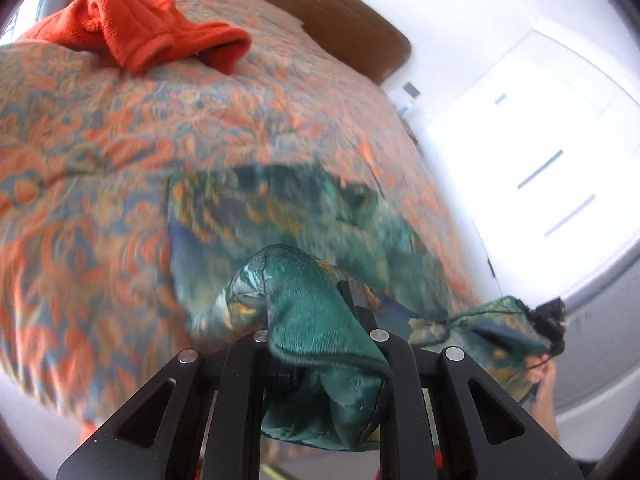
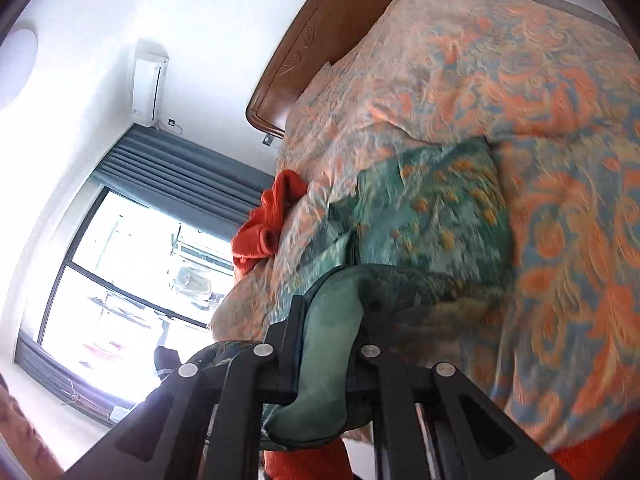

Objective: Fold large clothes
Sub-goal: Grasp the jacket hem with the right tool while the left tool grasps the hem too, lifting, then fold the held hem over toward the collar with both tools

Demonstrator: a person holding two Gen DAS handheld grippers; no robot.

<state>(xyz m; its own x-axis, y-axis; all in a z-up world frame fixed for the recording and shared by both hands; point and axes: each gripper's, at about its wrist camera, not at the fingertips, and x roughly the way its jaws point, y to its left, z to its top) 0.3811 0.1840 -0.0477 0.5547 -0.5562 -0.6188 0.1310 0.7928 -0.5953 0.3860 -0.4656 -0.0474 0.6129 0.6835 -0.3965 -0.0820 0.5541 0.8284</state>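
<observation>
Bedroom, bed (image 1: 100, 152) under an orange-and-blue patterned quilt: fold in progress

My left claw (image 1: 316, 320) and right claw (image 2: 324, 320) each pinch an edge of the green patterned garment (image 2: 436, 208), the rest lying on the quilt; an orange garment (image 1: 136, 32) waits near the headboard. Judged next: carry both held edges across evenly, then release

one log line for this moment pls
left gripper: shut on patterned teal satin garment | right gripper: shut on same garment | lying on orange floral bedspread | orange fleece top: untouched
</observation>
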